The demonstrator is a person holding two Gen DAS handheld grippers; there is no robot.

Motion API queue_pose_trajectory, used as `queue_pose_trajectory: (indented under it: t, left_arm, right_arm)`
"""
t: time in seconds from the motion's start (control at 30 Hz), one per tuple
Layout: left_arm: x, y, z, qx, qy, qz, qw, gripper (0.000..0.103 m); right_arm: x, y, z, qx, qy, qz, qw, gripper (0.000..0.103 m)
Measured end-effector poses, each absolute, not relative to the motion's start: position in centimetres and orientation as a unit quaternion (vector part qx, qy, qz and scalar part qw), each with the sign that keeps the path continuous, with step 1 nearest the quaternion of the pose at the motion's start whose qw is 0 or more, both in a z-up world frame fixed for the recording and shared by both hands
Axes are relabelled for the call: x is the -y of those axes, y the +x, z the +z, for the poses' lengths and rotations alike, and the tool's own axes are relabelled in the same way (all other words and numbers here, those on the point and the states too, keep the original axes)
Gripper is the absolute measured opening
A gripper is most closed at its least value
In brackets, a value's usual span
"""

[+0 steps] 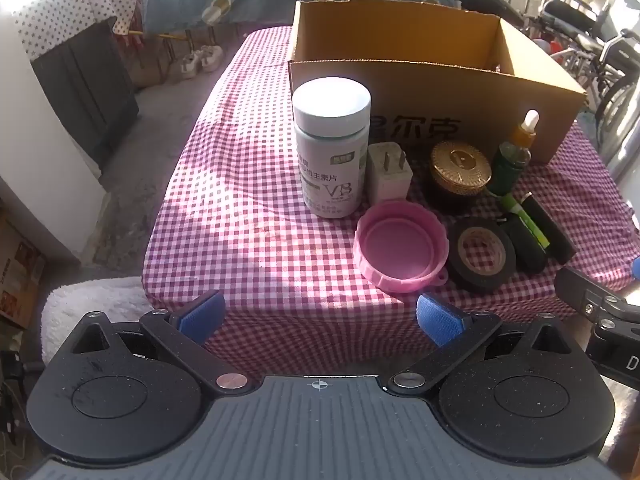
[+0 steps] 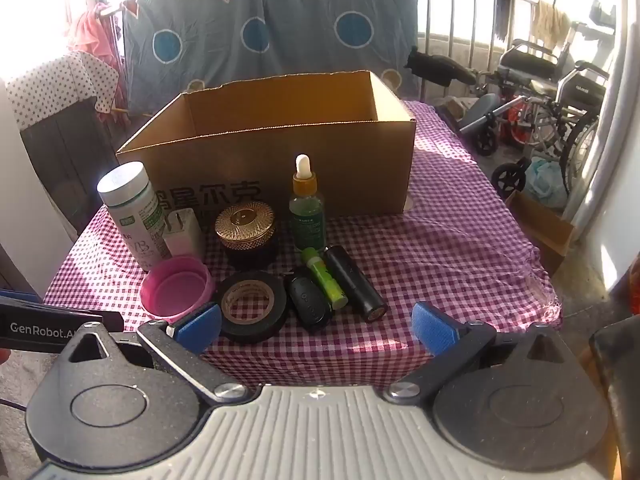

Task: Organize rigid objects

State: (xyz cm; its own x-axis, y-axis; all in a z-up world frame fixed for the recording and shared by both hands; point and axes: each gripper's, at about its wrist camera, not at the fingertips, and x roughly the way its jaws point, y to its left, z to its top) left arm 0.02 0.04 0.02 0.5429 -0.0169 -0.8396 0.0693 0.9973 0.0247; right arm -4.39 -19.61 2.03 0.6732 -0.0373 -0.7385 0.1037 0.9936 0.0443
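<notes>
An open cardboard box (image 1: 460, 92) (image 2: 280, 160) stands at the back of a checked table. In front of it stand a white vitamin bottle (image 1: 330, 148) (image 2: 134, 212), a white plug adapter (image 1: 389, 172) (image 2: 184, 232), a gold-lidded jar (image 1: 460, 170) (image 2: 246, 228) and a green dropper bottle (image 1: 514, 156) (image 2: 307, 208). Nearer lie a pink lid (image 1: 400, 246) (image 2: 176, 288), a black tape roll (image 1: 482, 254) (image 2: 250, 306), a black key fob (image 2: 310, 300), a green tube (image 2: 325, 278) and a black cylinder (image 2: 354, 284). My left gripper (image 1: 320, 320) and right gripper (image 2: 316, 326) are open and empty, short of the table's front edge.
The table has a pink checked cloth (image 1: 256, 216) (image 2: 460, 264). A wheelchair (image 2: 552, 100) and a small open box (image 2: 540, 224) stand to the right. A dark cabinet (image 1: 84, 84) stands to the left. A blue patterned sheet (image 2: 272, 32) hangs behind.
</notes>
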Motion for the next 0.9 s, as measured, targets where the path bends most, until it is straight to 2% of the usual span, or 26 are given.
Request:
queue_pose_trajectory:
  t: [0.9]
  left_arm:
    - [-0.21,-0.33,-0.15,-0.472,0.035,-0.013,0.881,0.103]
  right_arm:
    - [19.00,-3.94,1.85,-0.420,0.029,-0.020,0.907,0.103]
